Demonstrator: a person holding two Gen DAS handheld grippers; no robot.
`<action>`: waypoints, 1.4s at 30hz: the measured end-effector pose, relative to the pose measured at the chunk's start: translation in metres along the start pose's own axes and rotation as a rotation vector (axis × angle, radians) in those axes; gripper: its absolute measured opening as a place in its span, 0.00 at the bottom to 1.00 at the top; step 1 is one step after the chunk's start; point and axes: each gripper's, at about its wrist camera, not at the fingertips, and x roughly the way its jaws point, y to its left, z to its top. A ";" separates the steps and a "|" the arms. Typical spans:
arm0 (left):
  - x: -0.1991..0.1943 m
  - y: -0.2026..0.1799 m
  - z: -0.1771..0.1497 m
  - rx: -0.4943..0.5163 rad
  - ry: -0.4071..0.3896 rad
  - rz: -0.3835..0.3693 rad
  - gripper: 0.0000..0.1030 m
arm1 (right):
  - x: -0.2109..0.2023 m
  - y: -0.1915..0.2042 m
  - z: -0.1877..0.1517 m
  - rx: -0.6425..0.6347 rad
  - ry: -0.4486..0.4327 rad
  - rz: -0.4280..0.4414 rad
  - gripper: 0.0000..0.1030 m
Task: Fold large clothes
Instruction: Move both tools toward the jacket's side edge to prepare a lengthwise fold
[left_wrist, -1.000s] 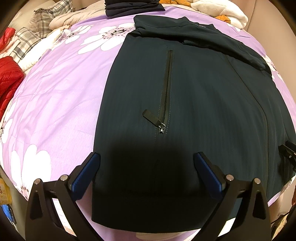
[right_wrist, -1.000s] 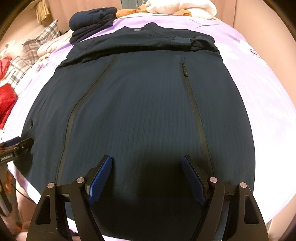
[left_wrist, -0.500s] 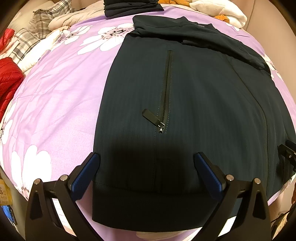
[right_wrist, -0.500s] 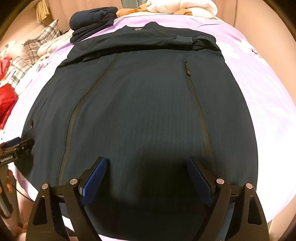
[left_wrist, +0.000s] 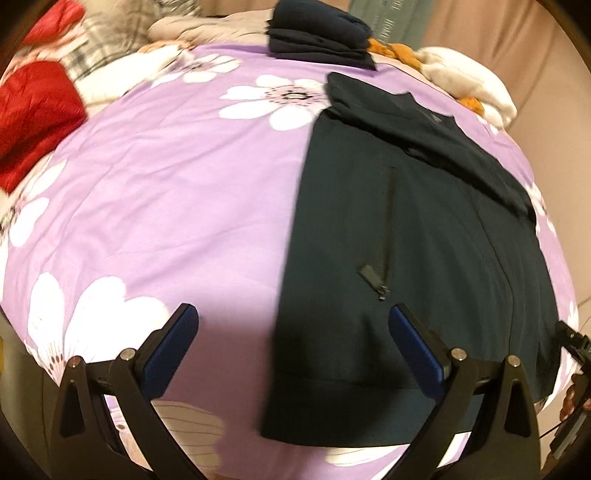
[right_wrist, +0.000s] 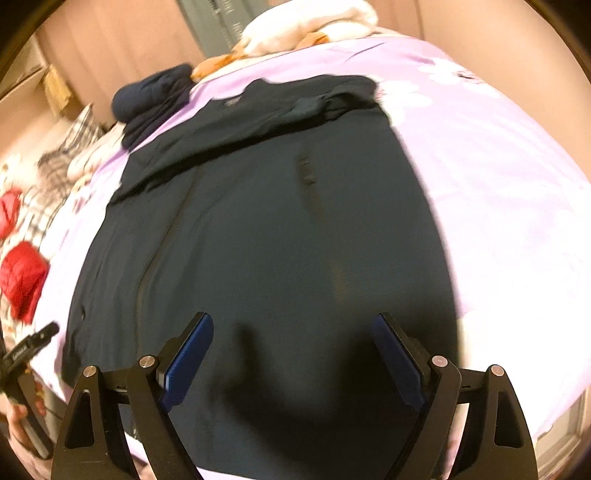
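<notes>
jacket (left_wrist: 424, 258) flat on bedspread (left_wrist: 166, 206); left gripper (left_wrist: 295, 350) (and right gripper (right_wrist: 291, 354)) wide, empty.

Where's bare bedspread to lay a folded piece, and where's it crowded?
Free: the lilac flowered bedspread between the dark navy zip jacket and the red padded garment; also a strip beyond the jacket's other edge, seen from the right wrist view. Crowded: the far end, with the folded navy stack, white fleece and checked cloth.
</notes>
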 end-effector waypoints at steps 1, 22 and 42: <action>-0.001 0.005 0.000 -0.017 0.002 -0.008 1.00 | -0.002 -0.007 0.001 0.019 -0.007 -0.008 0.85; 0.004 0.056 -0.001 -0.238 0.075 -0.309 1.00 | -0.003 -0.068 -0.008 0.204 0.066 0.066 0.86; 0.033 0.018 0.021 -0.170 0.197 -0.615 1.00 | 0.025 -0.058 0.016 0.225 0.126 0.296 0.88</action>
